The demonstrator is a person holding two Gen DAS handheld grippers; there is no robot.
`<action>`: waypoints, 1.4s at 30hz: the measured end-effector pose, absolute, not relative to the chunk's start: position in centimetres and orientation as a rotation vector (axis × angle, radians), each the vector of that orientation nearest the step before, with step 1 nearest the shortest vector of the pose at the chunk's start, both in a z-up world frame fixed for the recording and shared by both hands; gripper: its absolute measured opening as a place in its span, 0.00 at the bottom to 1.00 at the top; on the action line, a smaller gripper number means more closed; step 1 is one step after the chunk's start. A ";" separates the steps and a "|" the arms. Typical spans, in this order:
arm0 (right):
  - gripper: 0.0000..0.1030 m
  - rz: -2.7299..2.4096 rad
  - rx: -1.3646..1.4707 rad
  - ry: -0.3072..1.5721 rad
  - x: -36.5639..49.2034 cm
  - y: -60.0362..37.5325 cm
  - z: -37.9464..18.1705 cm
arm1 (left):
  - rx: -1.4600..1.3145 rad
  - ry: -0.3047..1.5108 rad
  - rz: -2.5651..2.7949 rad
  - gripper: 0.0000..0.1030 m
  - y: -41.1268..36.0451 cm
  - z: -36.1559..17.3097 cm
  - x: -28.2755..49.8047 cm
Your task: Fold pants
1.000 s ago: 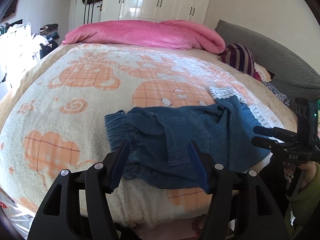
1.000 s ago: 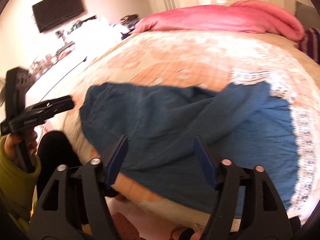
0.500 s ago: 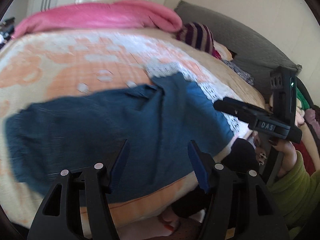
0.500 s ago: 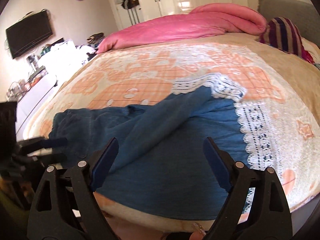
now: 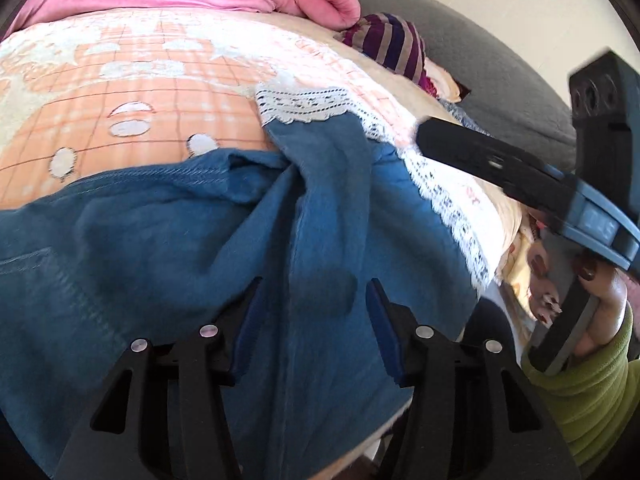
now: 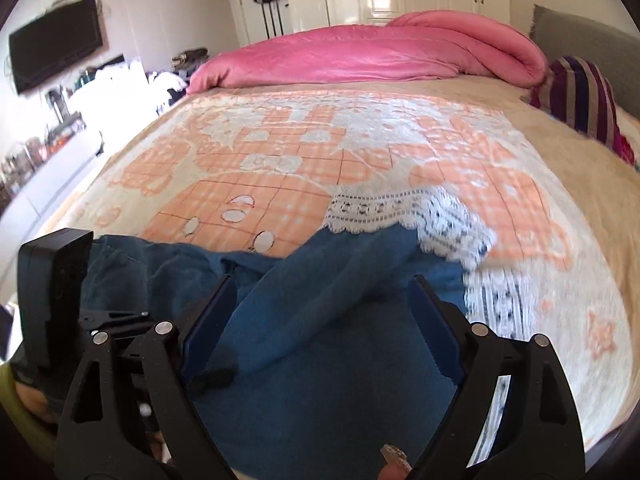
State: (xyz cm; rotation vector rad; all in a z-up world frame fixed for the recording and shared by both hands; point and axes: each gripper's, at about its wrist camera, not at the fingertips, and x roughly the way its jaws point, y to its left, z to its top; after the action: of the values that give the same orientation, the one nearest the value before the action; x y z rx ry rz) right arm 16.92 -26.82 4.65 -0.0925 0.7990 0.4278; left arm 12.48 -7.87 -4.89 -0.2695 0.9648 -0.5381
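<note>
Blue denim pants (image 5: 168, 248) with a white lace hem (image 5: 304, 100) lie rumpled along the near edge of the bed; one leg (image 6: 320, 280) is draped diagonally over the other. My left gripper (image 5: 316, 320) hovers low over the middle of the pants. Its jaws are closing, with denim under and between the blue pads (image 5: 248, 324), which do not press on it. My right gripper (image 6: 322, 320) stands wide open just above the draped leg, close to the lace hem (image 6: 384, 208). Each gripper appears in the other's view: the right gripper (image 5: 430, 140), the left gripper (image 6: 108, 316).
The bed's orange-and-cream blanket (image 6: 304, 148) stretches away behind the pants. A pink duvet (image 6: 368, 56) lies along the far side, with a striped cushion (image 6: 580, 96) and a grey headboard (image 5: 500, 76) on the right. A hand in a green sleeve (image 5: 592, 380) holds the right gripper.
My left gripper has swung right and down, closer to the pants, and its jaws have narrowed. My right gripper has opened wider and shifted towards the lace hem.
</note>
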 end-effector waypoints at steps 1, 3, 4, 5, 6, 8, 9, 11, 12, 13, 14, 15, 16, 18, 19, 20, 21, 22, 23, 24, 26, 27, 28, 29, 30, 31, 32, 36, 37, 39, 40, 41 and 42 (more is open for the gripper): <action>0.78 0.434 -0.104 0.803 17.6 -26.4 4.5 | -0.283 0.951 -0.550 0.39 -8.0 -4.9 12.4; 0.78 0.435 -0.125 0.819 18.7 -25.6 4.4 | -0.309 0.934 -0.584 0.15 -8.3 -5.1 12.3; 0.78 0.440 -0.135 0.830 19.3 -25.1 4.2 | -0.316 0.929 -0.597 0.11 -8.4 -5.1 12.1; 0.78 0.448 -0.150 0.842 20.2 -24.4 4.0 | -0.324 0.924 -0.610 0.09 -8.4 -5.2 11.9; 0.78 0.451 -0.160 0.848 20.8 -24.0 3.9 | -0.336 0.920 -0.626 0.08 -8.5 -5.3 11.7; 0.78 0.454 -0.199 0.883 22.8 -22.4 3.0 | -0.351 0.918 -0.656 0.08 -8.7 -5.4 11.4; 0.78 0.454 -0.208 0.897 23.5 -21.9 2.6 | -0.349 0.914 -0.665 0.08 -8.7 -5.3 11.3; 0.74 0.448 -0.227 0.933 25.1 -20.8 1.4 | -0.334 0.898 -0.680 0.08 -9.1 -5.1 10.8; 0.71 0.441 -0.236 0.958 26.2 -20.0 0.6 | -0.328 0.894 -0.683 0.08 -9.1 -5.1 10.7; 0.69 0.426 -0.250 0.980 27.2 -19.4 -0.3 | -0.322 0.891 -0.685 0.08 -9.2 -5.0 10.7; 0.66 0.402 -0.260 0.994 28.0 -19.1 -1.0 | -0.321 0.891 -0.687 0.08 -9.3 -5.0 10.7; 0.66 0.380 -0.263 1.002 28.6 -19.0 -1.4 | -0.319 0.892 -0.688 0.08 -9.5 -5.0 10.7; 0.64 0.356 -0.263 1.014 29.2 -18.9 -1.9 | -0.315 0.893 -0.689 0.08 -9.7 -5.0 10.8; 0.58 0.327 -0.265 1.032 30.4 -19.0 -2.9 | -0.307 0.894 -0.687 0.08 -9.8 -5.0 10.8; 0.52 0.321 -0.257 1.028 30.7 -19.2 -3.2 | -0.306 0.894 -0.685 0.08 -9.9 -5.0 10.8; 0.40 0.324 -0.239 1.015 30.9 -19.6 -3.2 | -0.306 0.895 -0.684 0.08 -9.9 -5.0 10.8; 0.31 0.318 -0.238 1.005 30.9 -20.0 -3.0 | -0.310 0.896 -0.682 0.08 -9.9 -5.0 10.8; 0.18 0.317 -0.238 1.000 30.9 -20.5 -2.9 | -0.312 0.896 -0.679 0.08 -9.8 -5.0 10.8; 0.07 0.340 -0.204 0.998 30.7 -21.4 -2.5 | -0.307 0.895 -0.669 0.08 -9.8 -4.9 10.8; 0.05 0.350 -0.176 0.994 30.6 -22.0 -2.2 | -0.304 0.893 -0.663 0.08 -9.7 -5.0 10.8; 0.04 0.352 -0.127 0.957 29.6 -23.8 -0.8 | -0.305 0.890 -0.655 0.08 -9.6 -5.1 10.9; 0.04 0.353 -0.109 0.928 28.8 -24.8 0.1 | -0.302 0.887 -0.649 0.08 -9.6 -5.1 10.9; 0.04 0.355 -0.079 0.902 27.9 -26.1 1.0 | -0.297 0.884 -0.643 0.08 -9.6 -5.0 10.8; 0.04 0.362 -0.032 0.881 26.7 -27.7 1.9 | -0.290 0.880 -0.635 0.08 -9.8 -5.0 10.7; 0.04 0.365 -0.002 0.867 25.9 -28.7 2.5 | -0.282 0.875 -0.626 0.08 -9.7 -4.9 10.6; 0.04 0.363 0.032 0.853 25.0 -30.0 3.1 | -0.276 0.872 -0.619 0.08 -9.6 -4.8 10.6; 0.04 0.361 0.082 0.839 23.6 -31.8 3.7 | -0.269 0.868 -0.610 0.08 -9.5 -4.8 10.7; 0.04 0.328 0.180 0.802 19.5 -36.5 5.3 | -0.206 0.823 -0.570 0.08 -8.9 -3.7 9.9; 0.04 0.321 0.204 0.798 18.3 -37.6 5.5 | -0.194 0.813 -0.570 0.08 -8.8 -3.4 9.7; 0.04 0.321 0.262 0.798 15.8 -39.7 5.5 | -0.160 0.794 -0.571 0.08 -8.6 -3.0 8.9; 0.04 0.320 0.286 0.803 14.8 -40.4 5.3 | -0.145 0.789 -0.576 0.08 -8.7 -2.8 8.6; 0.04 0.318 0.309 0.813 13.9 -41.1 5.0 | -0.131 0.789 -0.589 0.08 -8.8 -2.7 8.5; 0.04 0.311 0.340 0.828 12.8 -41.9 4.4 | -0.112 0.789 -0.597 0.08 -8.9 -3.0 8.3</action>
State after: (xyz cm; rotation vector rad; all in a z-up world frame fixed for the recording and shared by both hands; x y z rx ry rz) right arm 12.81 -41.91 4.43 0.3397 0.8283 0.3114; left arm 8.35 -8.87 -2.97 -0.1115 0.7890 -0.5971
